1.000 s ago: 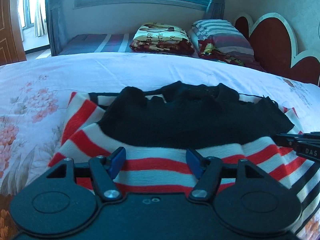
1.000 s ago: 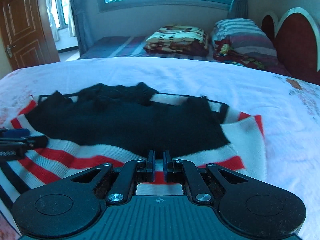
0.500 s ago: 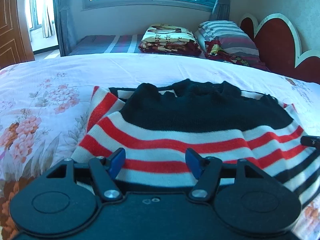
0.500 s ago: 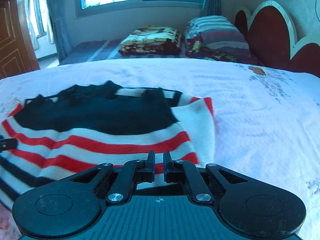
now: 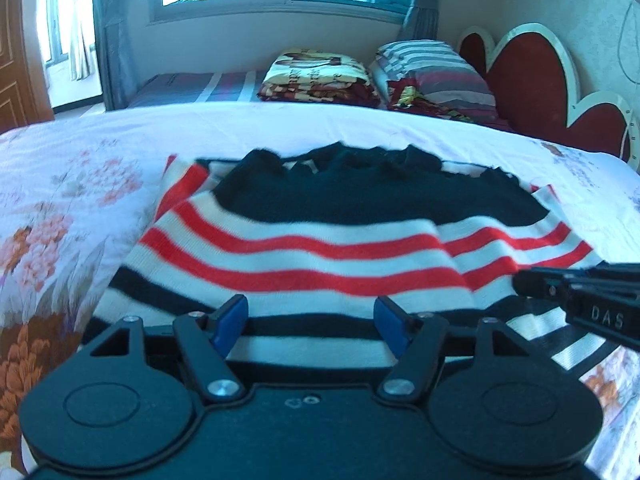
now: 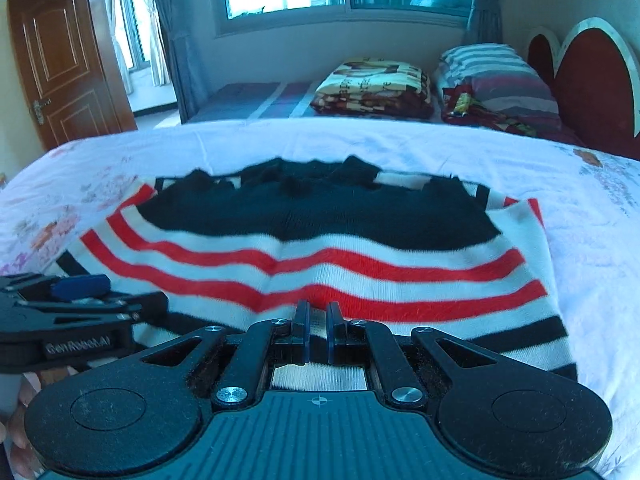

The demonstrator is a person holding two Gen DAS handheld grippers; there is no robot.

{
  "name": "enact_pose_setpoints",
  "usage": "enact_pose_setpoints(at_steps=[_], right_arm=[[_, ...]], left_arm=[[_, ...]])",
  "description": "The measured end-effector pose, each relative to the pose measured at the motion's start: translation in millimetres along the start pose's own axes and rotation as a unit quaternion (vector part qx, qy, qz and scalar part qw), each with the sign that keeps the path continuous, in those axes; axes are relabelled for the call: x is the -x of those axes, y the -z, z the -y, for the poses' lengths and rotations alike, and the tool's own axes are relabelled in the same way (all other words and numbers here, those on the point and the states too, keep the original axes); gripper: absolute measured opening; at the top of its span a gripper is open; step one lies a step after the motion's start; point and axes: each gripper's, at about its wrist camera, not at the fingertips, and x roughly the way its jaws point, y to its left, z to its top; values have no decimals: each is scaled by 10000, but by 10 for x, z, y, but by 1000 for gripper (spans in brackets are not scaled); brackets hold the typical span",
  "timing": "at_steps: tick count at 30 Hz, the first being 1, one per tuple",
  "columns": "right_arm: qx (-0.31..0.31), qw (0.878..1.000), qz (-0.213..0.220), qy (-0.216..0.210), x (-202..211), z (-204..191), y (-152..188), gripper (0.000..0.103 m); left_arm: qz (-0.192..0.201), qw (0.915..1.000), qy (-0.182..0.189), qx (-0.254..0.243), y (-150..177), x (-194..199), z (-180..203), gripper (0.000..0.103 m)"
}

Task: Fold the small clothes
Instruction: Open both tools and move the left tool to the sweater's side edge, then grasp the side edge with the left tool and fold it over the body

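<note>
A small knit sweater [image 5: 320, 248] with a black top part and red, white and black stripes lies flat on the flowered bedsheet [image 5: 72, 200]. My left gripper [image 5: 310, 312] hovers over its near hem. Its jaws are opening and stand wide, and the blue pads [image 5: 232, 316] press on nothing. My right gripper [image 6: 316, 312] is shut at the near hem of the sweater [image 6: 320, 264], with striped fabric showing between its fingers and a crease running up from them. Each gripper shows in the other's view, the right gripper [image 5: 520, 280] at the right edge and the left gripper [image 6: 132, 298] at the left.
Behind the bed stands a second bed with a folded patterned blanket [image 5: 316, 76] and striped pillows [image 5: 436, 68]. A red heart-shaped headboard [image 5: 532, 80] is at the right. A wooden door [image 6: 64, 60] stands at the far left. Part of a hand [image 6: 24, 400] shows at the lower left.
Both grippers have drawn back toward the sweater's near hem, so its lower black stripes now show. The right gripper swung right, then came back left. It stayed shut.
</note>
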Motion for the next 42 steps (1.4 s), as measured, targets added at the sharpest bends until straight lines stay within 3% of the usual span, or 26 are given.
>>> enact_pose_setpoints(at_steps=[7, 12, 16, 17, 20, 26, 39, 40, 42], right_arm=[[-165, 9993, 39, 323, 23, 377, 216, 5], [-94, 9990, -54, 428, 70, 333, 208, 5], [-359, 9990, 41, 269, 182, 268, 155, 6], [-354, 9990, 62, 268, 198, 239, 143, 11], [-289, 9985, 307, 345, 275, 109, 112, 97], [-139, 9980, 536, 321, 379, -55, -2, 97], [25, 9981, 515, 343, 374, -110, 72, 97], [47, 9980, 511, 360, 371, -111, 91, 94], [22, 9987, 390, 341, 331, -94, 112, 75]], left_arm=[[53, 10000, 48, -60, 132, 46, -148, 70], [65, 10000, -43, 22, 138, 60, -120, 70], [-44, 9998, 0, 193, 92, 109, -111, 80], [-57, 9997, 20, 234, 86, 130, -118, 81], [-70, 9995, 30, 317, 95, 203, -121, 87], [-79, 9986, 36, 527, 119, 359, -210, 91], [-341, 9900, -35, 1370, 322, 560, -531, 95], [-364, 9881, -14, 1496, 346, 566, -560, 96], [-411, 9832, 61, 1775, 393, 575, -613, 96]])
